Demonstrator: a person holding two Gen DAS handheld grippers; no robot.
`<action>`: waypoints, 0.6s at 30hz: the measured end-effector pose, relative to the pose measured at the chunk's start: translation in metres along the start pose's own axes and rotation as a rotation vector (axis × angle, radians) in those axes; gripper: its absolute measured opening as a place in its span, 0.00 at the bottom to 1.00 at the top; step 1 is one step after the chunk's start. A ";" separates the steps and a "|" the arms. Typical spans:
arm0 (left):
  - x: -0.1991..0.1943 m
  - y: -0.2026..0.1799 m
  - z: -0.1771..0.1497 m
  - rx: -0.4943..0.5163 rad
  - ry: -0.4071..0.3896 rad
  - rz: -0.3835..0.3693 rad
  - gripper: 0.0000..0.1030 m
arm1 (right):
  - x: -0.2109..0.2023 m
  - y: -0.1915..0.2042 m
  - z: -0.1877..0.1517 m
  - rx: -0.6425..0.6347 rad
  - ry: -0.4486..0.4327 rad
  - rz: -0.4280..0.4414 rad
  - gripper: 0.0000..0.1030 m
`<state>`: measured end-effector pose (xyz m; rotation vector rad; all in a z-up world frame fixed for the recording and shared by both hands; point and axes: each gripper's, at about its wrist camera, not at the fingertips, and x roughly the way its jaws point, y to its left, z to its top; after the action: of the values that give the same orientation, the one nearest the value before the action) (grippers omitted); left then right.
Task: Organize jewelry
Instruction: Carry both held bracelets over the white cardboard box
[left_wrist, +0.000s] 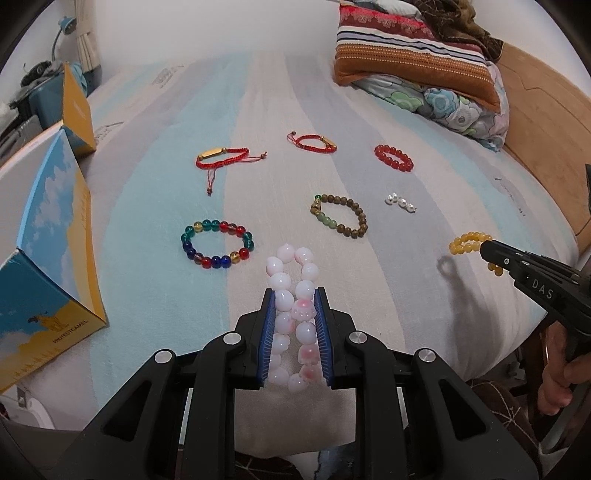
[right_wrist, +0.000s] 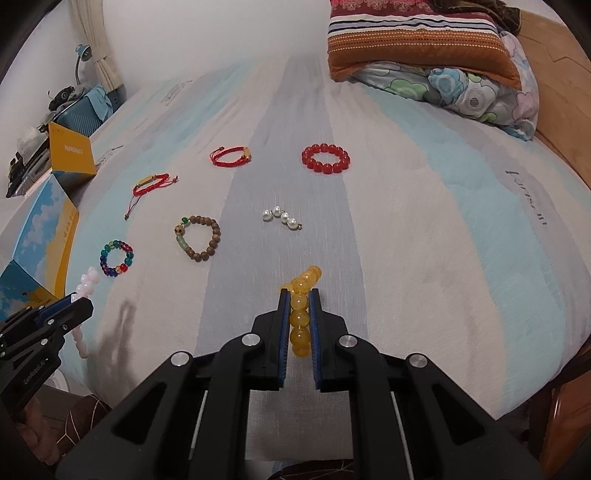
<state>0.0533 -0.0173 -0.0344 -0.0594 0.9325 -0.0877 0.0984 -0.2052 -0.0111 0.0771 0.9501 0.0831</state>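
My left gripper (left_wrist: 294, 295) is shut on a pink-and-white bead bracelet (left_wrist: 291, 284), held a little above the striped bed sheet (left_wrist: 147, 206). My right gripper (right_wrist: 299, 293) is shut on a yellow bead bracelet (right_wrist: 301, 306), also lifted off the sheet. In the left wrist view the right gripper (left_wrist: 484, 251) shows at the right edge with the yellow bracelet (left_wrist: 463, 240). On the sheet lie a multicolour bead bracelet (left_wrist: 217, 244), a brown-and-green bead bracelet (left_wrist: 340, 215), a pearl piece (left_wrist: 400, 202), a red bead bracelet (left_wrist: 393, 157) and two red cord bracelets (left_wrist: 221, 157) (left_wrist: 314, 142).
An open blue-and-yellow cardboard box (left_wrist: 48, 229) stands at the sheet's left edge. Folded pillows and a floral quilt (left_wrist: 424, 66) are piled at the back right. A wooden bed frame (left_wrist: 546, 122) runs along the right. A hand (left_wrist: 557, 380) grips the right tool's handle.
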 end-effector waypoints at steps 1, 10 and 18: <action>-0.002 0.000 0.002 0.000 -0.005 0.001 0.20 | -0.001 0.000 0.001 0.001 -0.002 -0.001 0.09; -0.013 0.005 0.008 0.000 -0.021 0.012 0.20 | -0.013 0.008 0.008 -0.007 -0.016 0.002 0.09; -0.025 0.022 0.021 -0.018 -0.034 0.026 0.20 | -0.018 0.027 0.026 -0.029 -0.027 0.002 0.09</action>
<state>0.0566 0.0075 -0.0043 -0.0655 0.8996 -0.0541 0.1081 -0.1811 0.0217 0.0520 0.9215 0.0974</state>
